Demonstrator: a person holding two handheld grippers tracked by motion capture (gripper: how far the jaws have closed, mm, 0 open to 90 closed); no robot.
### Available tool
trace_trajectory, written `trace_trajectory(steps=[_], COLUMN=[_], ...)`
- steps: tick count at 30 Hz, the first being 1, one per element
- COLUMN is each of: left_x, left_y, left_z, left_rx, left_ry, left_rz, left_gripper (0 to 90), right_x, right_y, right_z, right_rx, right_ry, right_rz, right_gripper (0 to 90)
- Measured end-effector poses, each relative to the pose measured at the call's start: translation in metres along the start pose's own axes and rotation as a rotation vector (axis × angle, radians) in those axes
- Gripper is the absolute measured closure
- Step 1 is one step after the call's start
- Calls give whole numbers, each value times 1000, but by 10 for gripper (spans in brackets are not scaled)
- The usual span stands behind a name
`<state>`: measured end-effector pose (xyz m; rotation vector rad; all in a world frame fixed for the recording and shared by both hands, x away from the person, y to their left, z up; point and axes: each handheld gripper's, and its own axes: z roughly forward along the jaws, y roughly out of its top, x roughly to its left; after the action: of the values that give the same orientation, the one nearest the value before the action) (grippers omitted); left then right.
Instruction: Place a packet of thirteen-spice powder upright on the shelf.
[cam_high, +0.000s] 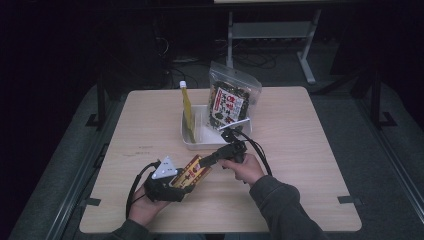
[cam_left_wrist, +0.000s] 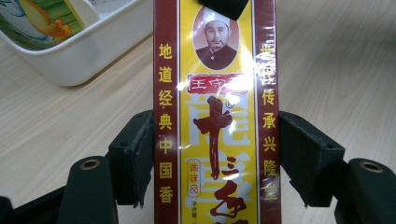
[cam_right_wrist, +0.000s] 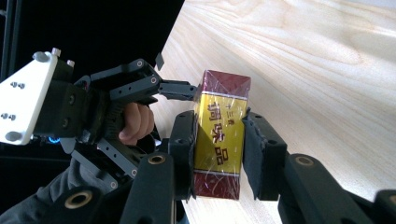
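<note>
A long yellow and dark-red box with printed characters is held just above the table's near side. My left gripper is shut on its near end, and in the left gripper view the pads press on both long edges of the box. My right gripper reaches in from the right and has the far end. In the right gripper view its pads sit against both narrow sides of the box. One black tip of that gripper lies on the box's top edge in the left gripper view.
A white tray stands at the middle of the wooden table. In it are an upright yellow pack and a clear snack bag. Dark floor and desk legs lie beyond the far edge.
</note>
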<state>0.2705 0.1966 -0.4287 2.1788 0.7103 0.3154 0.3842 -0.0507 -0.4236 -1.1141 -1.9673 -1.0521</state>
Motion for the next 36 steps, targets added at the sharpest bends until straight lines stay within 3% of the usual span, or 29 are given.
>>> trace_trajectory(steps=[8,18,23,36], left_x=[2,8,14,24], left_y=[0,-2,-3,-6], left_z=[-1,-9,-16,-24], left_rx=[-16,-51,-83,-108], left_ry=[-2,14,26,63], left_rz=[-18,-49,-86,-118], left_gripper=[306,262,256,256], right_x=[6,18,23,52], right_y=[2,5,7,23], right_z=[0,-12,-26,-67], right_rx=[-22,-44,-79,-171], right_ry=[-10,-111,-146,-247], right_rz=[4,-32,-38,-58], right_gripper=[679,680,680,680])
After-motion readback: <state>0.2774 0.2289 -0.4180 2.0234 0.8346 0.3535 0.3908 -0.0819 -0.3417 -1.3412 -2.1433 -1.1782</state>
